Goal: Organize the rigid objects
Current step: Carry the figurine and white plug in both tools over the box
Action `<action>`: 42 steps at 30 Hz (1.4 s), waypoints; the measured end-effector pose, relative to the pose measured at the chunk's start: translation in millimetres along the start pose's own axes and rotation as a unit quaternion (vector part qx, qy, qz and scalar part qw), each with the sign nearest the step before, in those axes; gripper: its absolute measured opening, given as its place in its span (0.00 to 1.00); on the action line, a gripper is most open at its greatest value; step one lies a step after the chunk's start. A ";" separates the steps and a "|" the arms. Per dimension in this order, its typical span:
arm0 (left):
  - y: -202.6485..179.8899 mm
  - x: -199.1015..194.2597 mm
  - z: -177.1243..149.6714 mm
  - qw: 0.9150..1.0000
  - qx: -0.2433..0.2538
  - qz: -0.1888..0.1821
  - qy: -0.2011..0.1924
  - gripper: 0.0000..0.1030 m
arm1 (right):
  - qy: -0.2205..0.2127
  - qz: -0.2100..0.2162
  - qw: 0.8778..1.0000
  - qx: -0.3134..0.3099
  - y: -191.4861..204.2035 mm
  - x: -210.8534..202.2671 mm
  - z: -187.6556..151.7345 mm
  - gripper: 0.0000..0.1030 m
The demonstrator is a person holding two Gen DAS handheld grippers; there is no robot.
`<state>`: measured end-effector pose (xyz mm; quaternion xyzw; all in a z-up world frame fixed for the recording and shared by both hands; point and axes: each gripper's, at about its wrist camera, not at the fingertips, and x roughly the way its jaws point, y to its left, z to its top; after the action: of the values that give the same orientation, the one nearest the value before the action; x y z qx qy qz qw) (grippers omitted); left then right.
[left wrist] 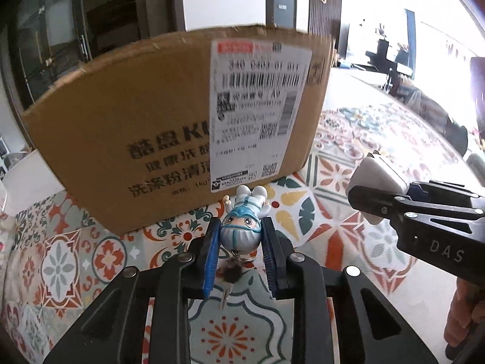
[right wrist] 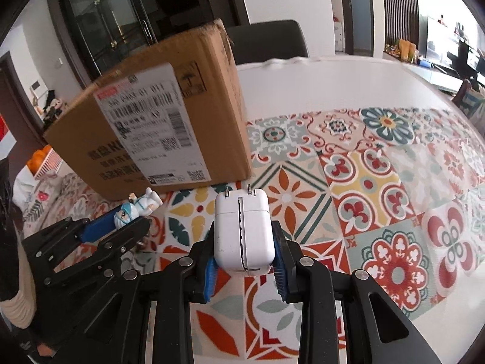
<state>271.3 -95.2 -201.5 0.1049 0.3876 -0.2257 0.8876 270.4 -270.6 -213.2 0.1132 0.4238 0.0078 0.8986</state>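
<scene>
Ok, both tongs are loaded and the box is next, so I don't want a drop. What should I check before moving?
1. Left tongs grip the figurine by its head: ok.
2. Right tongs grip the charger: ok.
3. Charger prongs point away from the pads: ok.
4. Box stands ahead on the tablecloth: ok.
5. Box top open: cannot tell.
6. Keyring dangling under the figurine clear of snags: cannot tell.

daylight bright | right side overexposed | fisheye edges warped | box motion-blurred
</scene>
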 end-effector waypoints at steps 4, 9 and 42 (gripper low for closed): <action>1.9 -19.0 4.3 1.000 -0.014 0.004 -0.011 0.26 | -0.012 0.004 1.000 -0.005 5.8 -17.0 6.5 0.30; 5.0 -43.9 8.5 1.000 -0.021 0.008 -0.020 0.26 | -0.024 0.009 1.000 -0.013 14.4 -38.6 12.3 0.30; 34.6 -179.8 60.6 0.991 -0.085 0.063 -0.082 0.26 | -0.075 0.066 0.992 -0.081 81.8 -138.7 75.2 0.30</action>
<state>219.4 -29.4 -27.8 0.0349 0.3236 -0.1433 0.9346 245.7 -221.0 -44.3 0.0680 0.3446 0.0925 0.9317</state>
